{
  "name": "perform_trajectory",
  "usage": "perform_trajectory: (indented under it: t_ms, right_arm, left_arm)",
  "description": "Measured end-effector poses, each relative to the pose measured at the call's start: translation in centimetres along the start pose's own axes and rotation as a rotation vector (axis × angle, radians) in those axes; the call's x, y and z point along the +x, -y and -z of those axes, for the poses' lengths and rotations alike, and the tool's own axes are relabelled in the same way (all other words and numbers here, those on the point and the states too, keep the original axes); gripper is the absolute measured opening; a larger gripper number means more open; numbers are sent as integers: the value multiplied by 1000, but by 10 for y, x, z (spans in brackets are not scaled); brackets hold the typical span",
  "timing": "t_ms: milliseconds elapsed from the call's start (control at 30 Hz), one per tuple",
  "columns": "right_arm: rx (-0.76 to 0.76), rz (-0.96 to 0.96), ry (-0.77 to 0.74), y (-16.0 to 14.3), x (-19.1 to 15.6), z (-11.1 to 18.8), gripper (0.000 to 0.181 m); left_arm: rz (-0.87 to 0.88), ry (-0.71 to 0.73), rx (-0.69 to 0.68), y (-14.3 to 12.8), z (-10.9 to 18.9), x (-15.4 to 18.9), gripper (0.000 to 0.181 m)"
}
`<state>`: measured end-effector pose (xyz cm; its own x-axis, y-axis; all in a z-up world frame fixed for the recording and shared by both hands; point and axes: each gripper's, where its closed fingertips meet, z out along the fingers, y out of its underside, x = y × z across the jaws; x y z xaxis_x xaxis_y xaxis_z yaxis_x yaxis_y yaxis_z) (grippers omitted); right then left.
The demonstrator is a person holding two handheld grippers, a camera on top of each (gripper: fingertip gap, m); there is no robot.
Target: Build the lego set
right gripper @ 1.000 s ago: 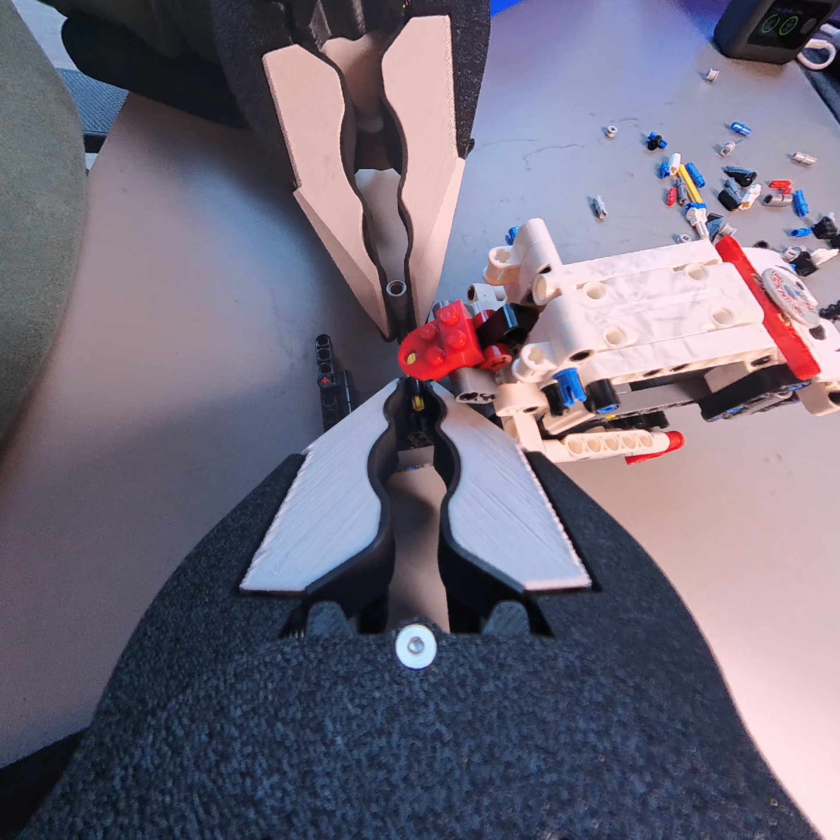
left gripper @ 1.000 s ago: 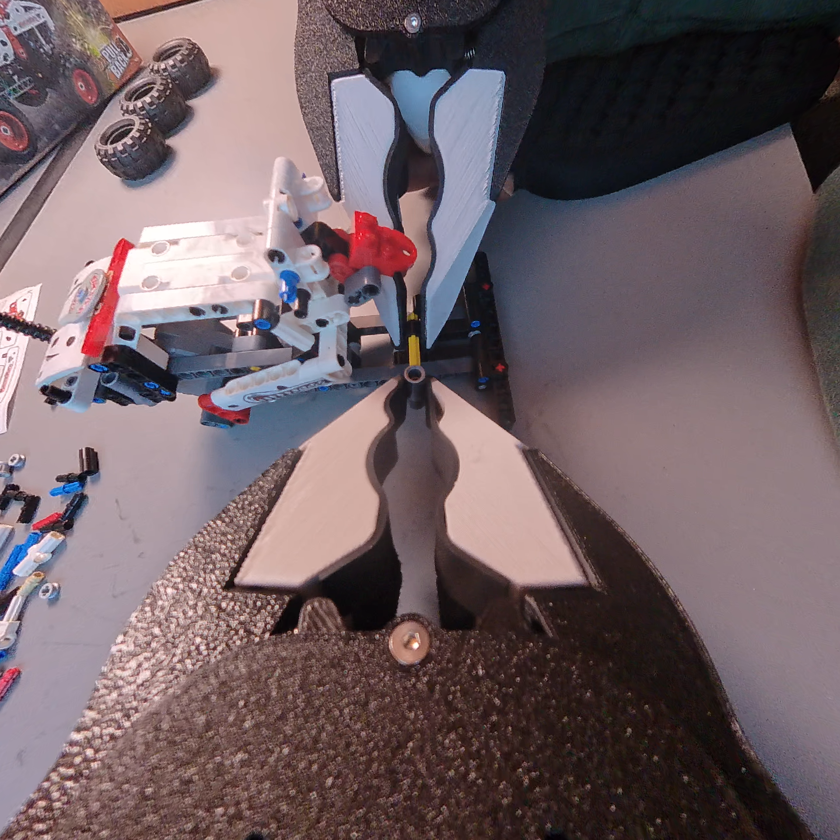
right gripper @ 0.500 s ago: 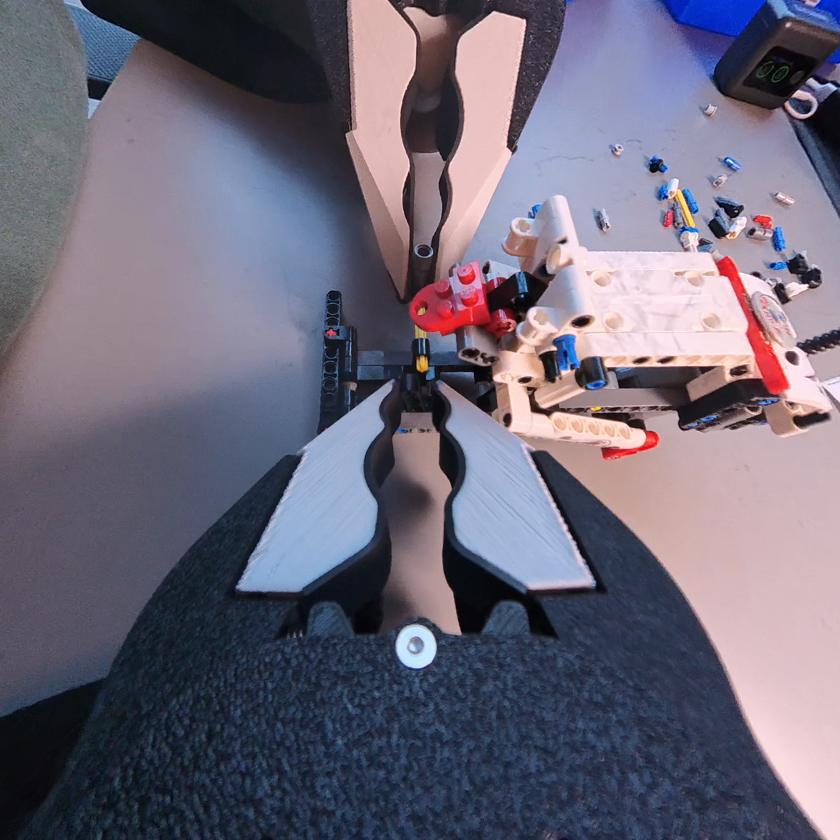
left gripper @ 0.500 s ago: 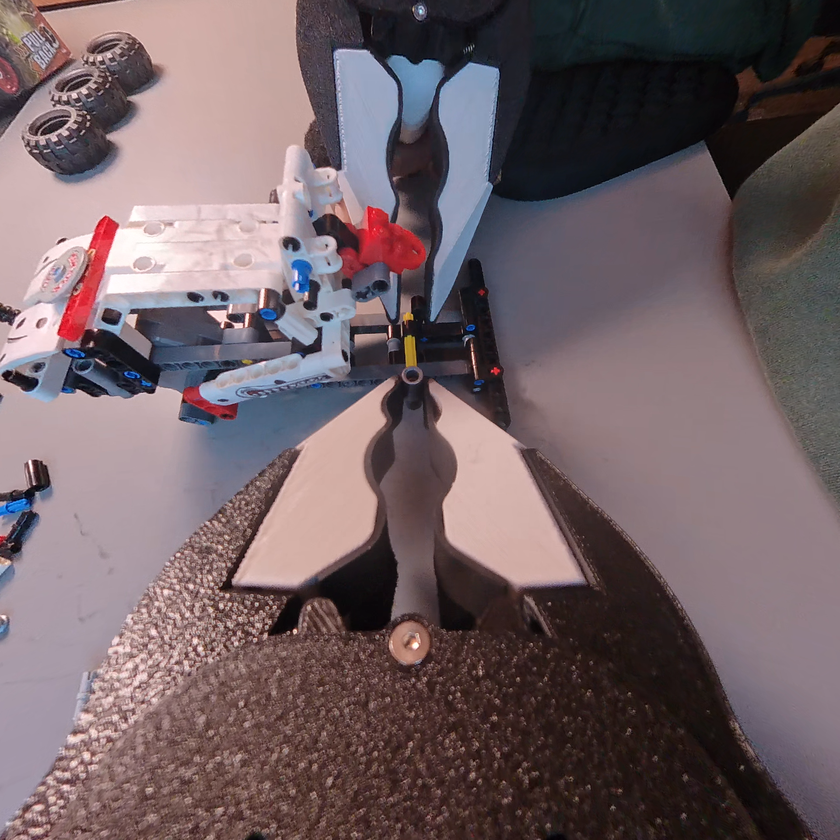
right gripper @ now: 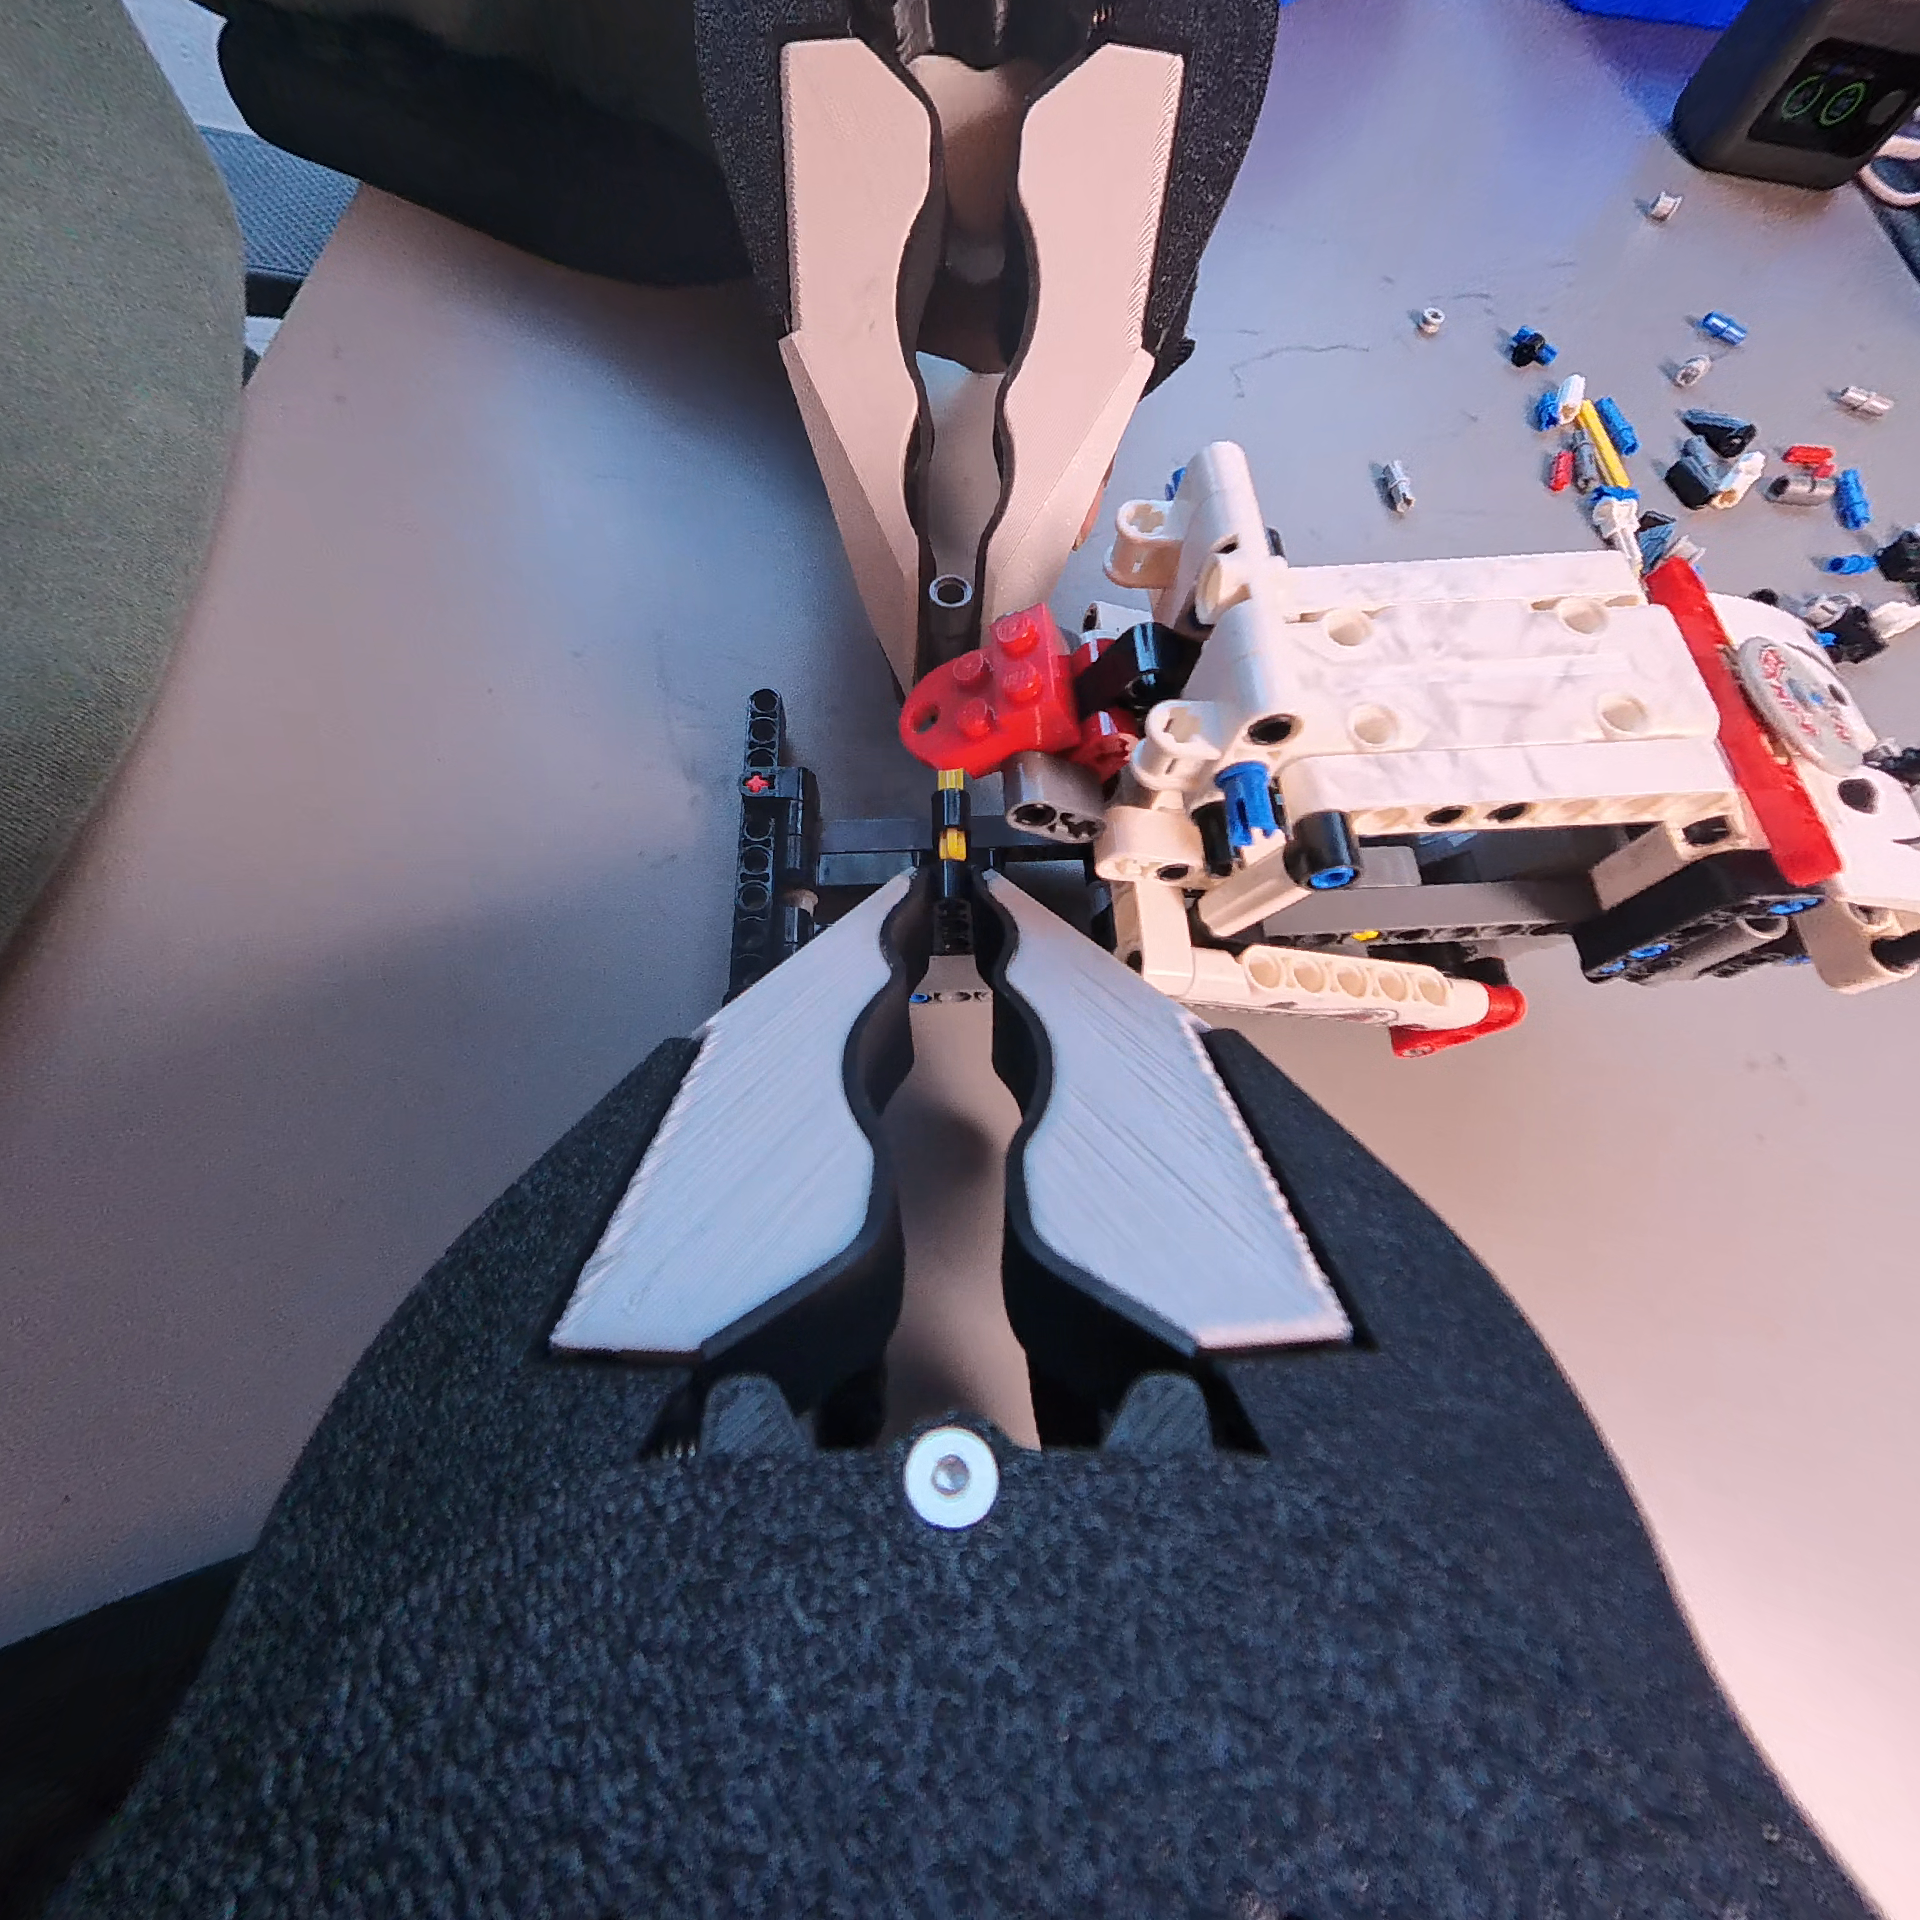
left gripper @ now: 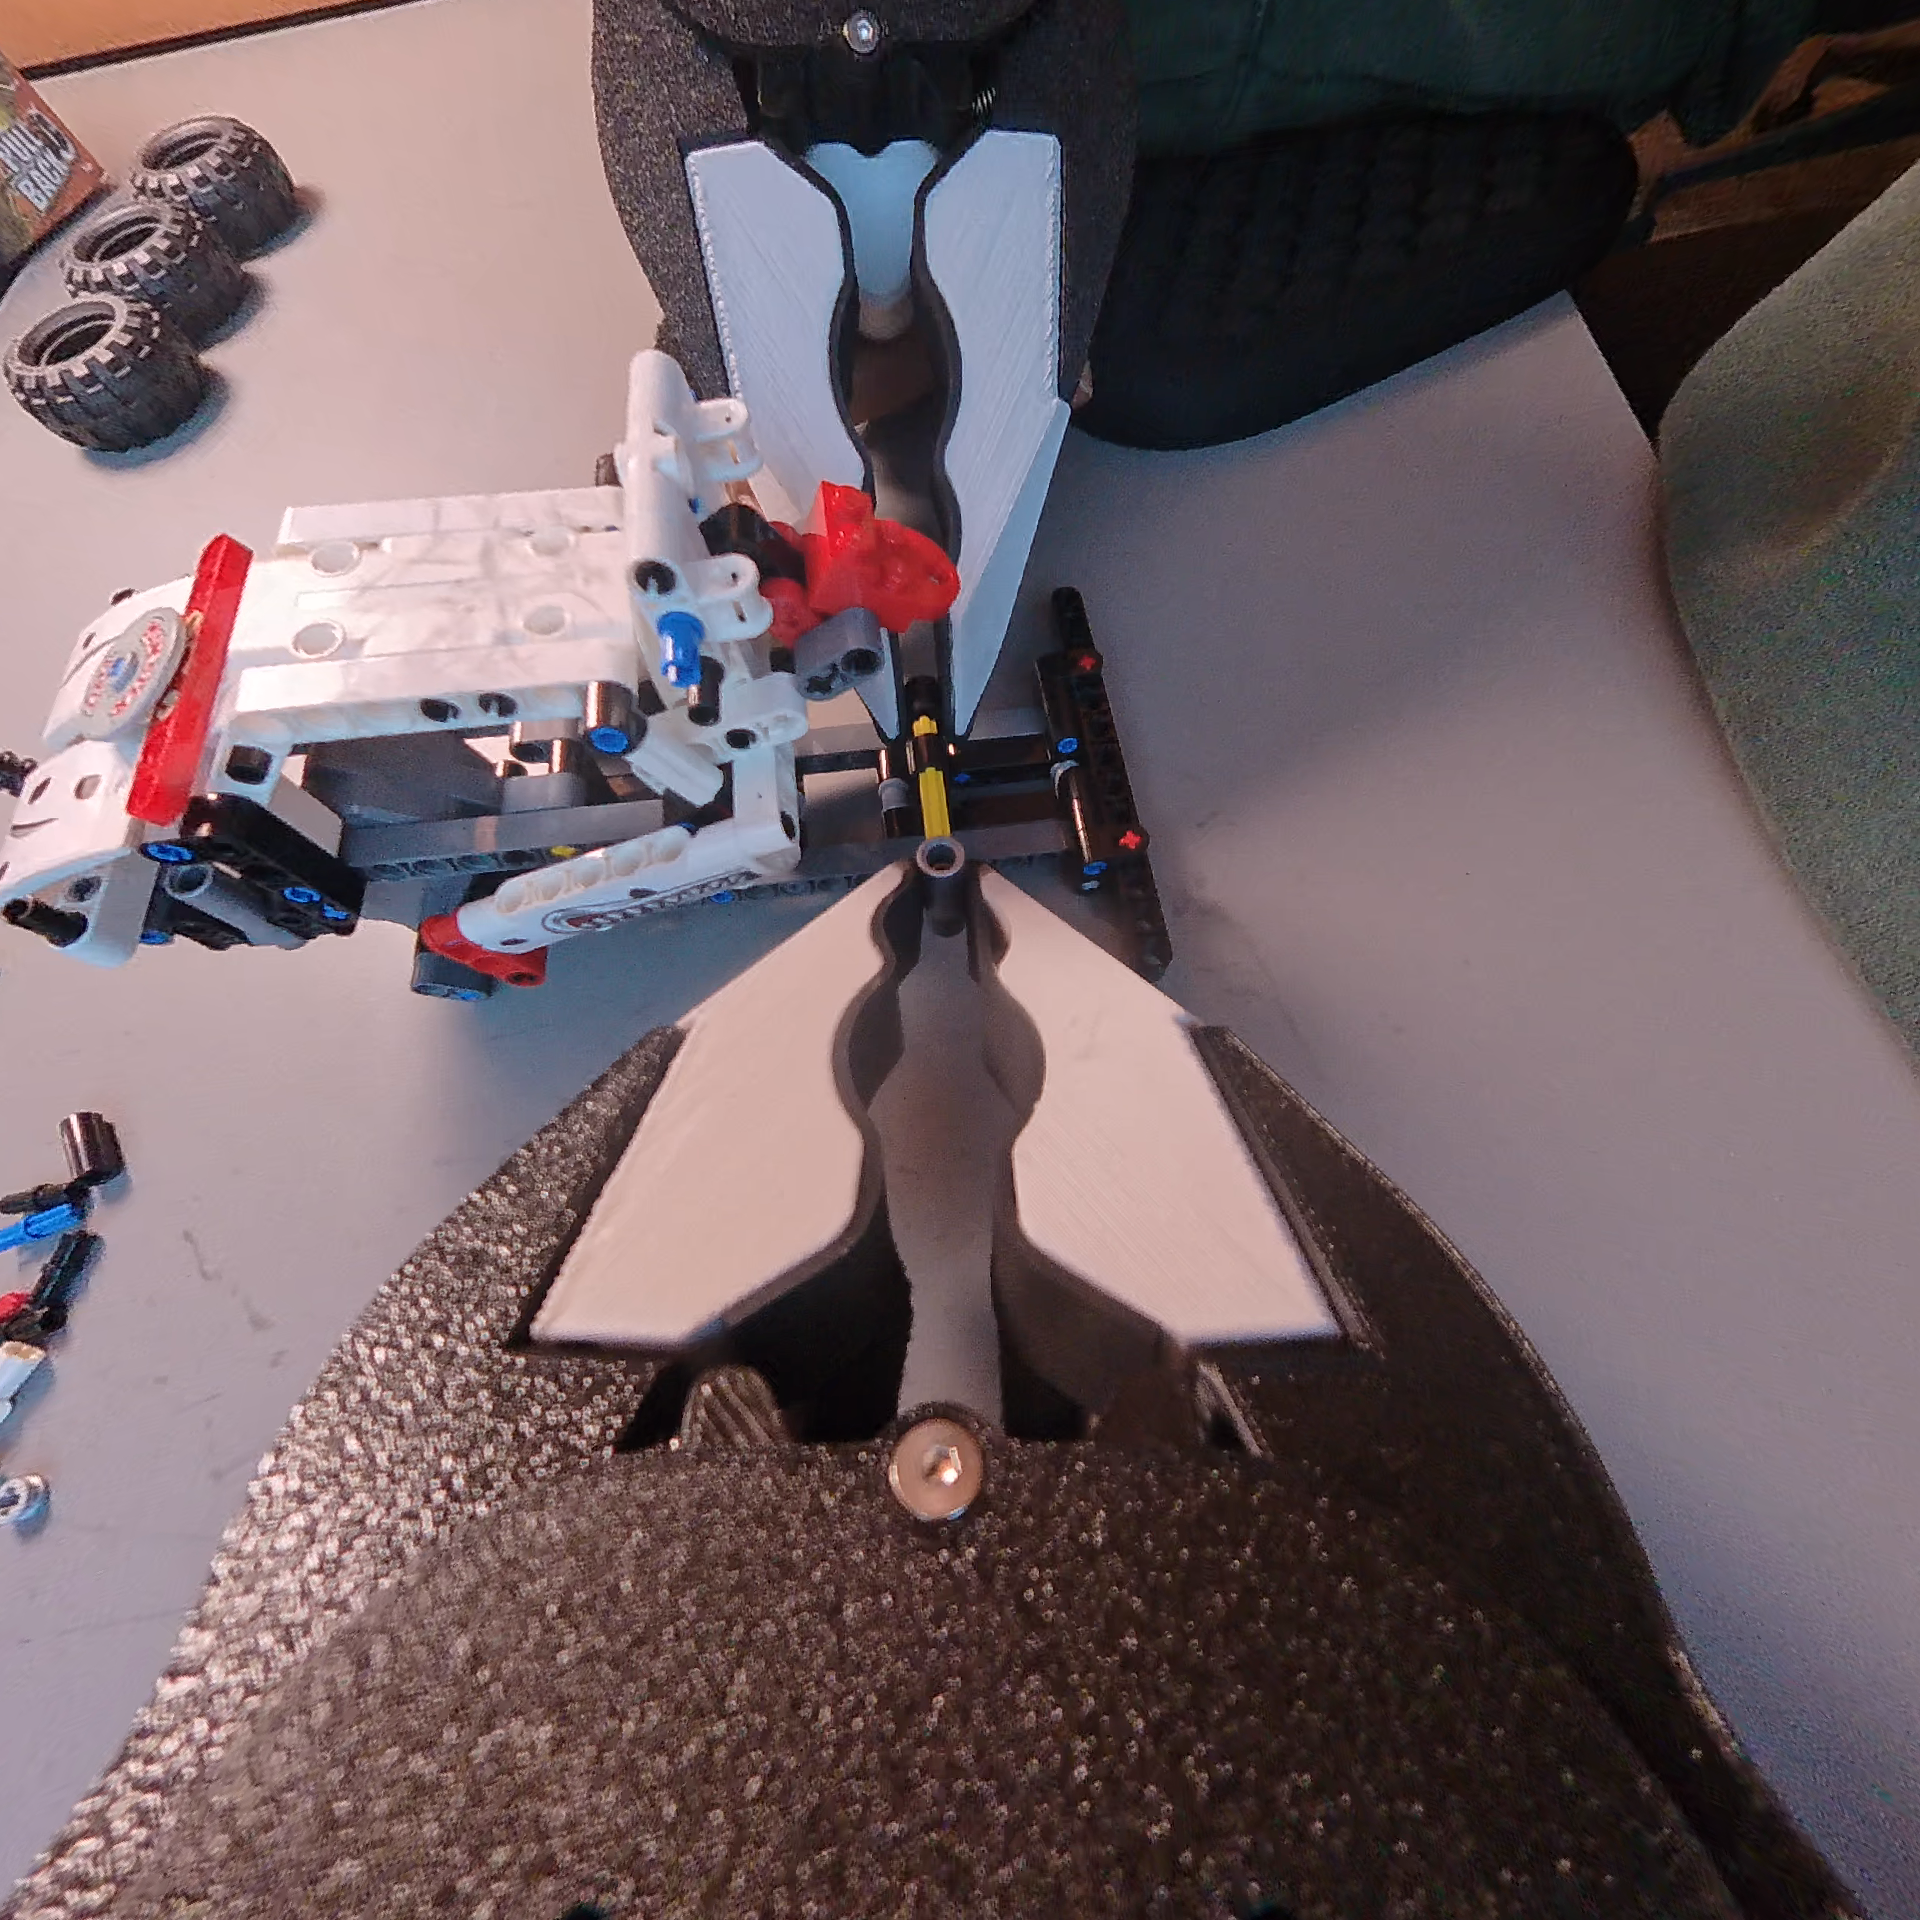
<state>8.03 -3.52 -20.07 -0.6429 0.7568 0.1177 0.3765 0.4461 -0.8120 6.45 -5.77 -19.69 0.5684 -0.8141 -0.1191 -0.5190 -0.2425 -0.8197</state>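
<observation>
The half-built white Lego truck (left gripper: 447,665) lies on the grey desk (left gripper: 1403,935), its black rear frame (left gripper: 1091,769) stretching out between the two grippers, which face each other across it. The left gripper (left gripper: 940,894) has its fingers drawn narrow around a small grey bush (left gripper: 940,860), held upright at the fingertips right at the near end of a yellow axle (left gripper: 928,774) seated in the frame. From the opposite side the right gripper (right gripper: 951,914) has its fingers pinched tight on a short black connector (right gripper: 953,909) that carries the same yellow axle (right gripper: 949,821). A red studded plate (right gripper: 992,696) on the truck's rear sits just beside the left gripper's fingertips. Three black tyres (left gripper: 135,291) stand well apart at the far left of the desk, loose pins and small parts (right gripper: 1704,457) are scattered beyond the truck's cab, and a dark device with a lit screen (right gripper: 1808,94) rests at the desk's far corner.
</observation>
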Motion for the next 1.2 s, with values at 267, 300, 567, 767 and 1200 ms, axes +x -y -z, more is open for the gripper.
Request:
perform_trajectory:
  t_ms: [267,300,567,767,1200]
  right_arm:
    - [-3,-12,-2,0,1,0,7]
    - [-3,-12,-2,-1,1,0,7]
    - [-6,-16,-2,-1,2,-1,6]
    - [-7,-23,2,-1,2,0,6]
    - [-9,-21,5,-2,2,0,6]
  left_arm:
    - [0,-15,11,0,-2,0,7]
    - [-6,-13,8,1,-2,0,6]
    - [5,5,8,2,-4,0,7]
    - [-12,32,-7,2,-6,-1,6]
    - [-17,54,-34,9,-19,-3,5]
